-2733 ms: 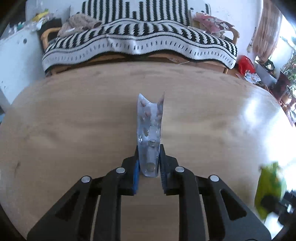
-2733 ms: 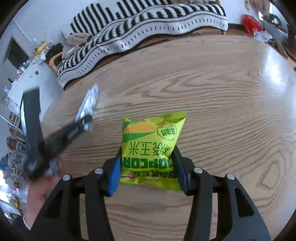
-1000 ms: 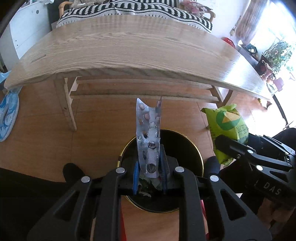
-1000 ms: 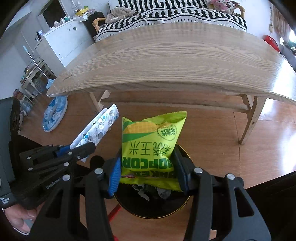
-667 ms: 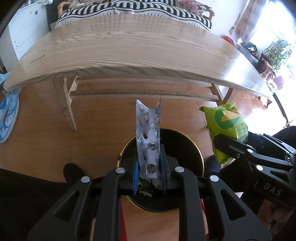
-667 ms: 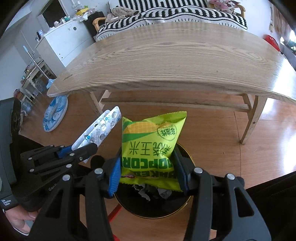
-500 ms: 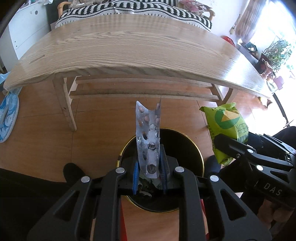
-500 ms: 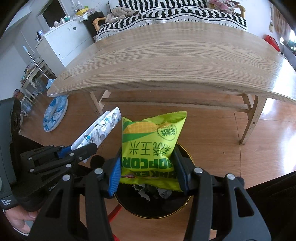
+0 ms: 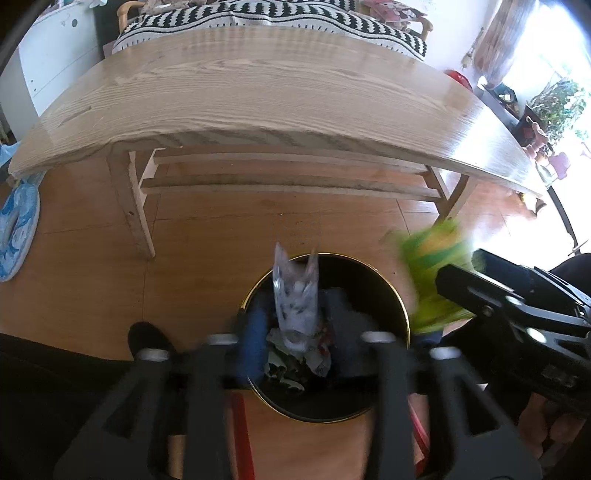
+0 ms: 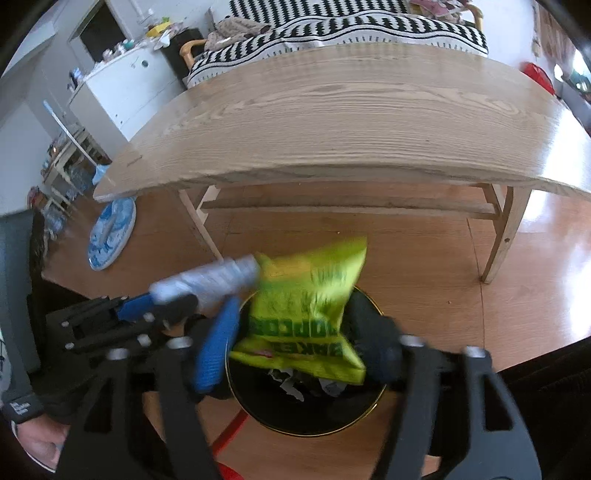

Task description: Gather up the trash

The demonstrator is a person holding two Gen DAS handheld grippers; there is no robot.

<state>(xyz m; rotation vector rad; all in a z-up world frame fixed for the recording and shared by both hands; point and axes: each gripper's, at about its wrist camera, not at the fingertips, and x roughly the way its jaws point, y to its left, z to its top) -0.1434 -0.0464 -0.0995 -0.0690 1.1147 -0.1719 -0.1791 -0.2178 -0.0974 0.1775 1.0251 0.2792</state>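
Observation:
A black trash bin with a gold rim (image 9: 400,310) (image 10: 373,406) stands on the wooden floor with crumpled trash inside. My left gripper (image 9: 297,332) is open above it; the silver blister pack (image 9: 295,299) sits loose and blurred between the spread fingers. It also shows in the right wrist view (image 10: 207,278). My right gripper (image 10: 299,347) is open above the bin; the green popcorn bag (image 10: 306,310) is blurred between its fingers and shows at the right of the left wrist view (image 9: 432,273).
A long wooden table (image 9: 258,92) (image 10: 351,118) stands just beyond the bin, its legs (image 9: 131,206) (image 10: 504,236) on either side. A blue round mat (image 10: 110,232) lies on the floor at left. A striped sofa (image 9: 258,18) is behind.
Both grippers have opened over the bin. The blister pack and the popcorn bag have come loose and are dropping, both blurred.

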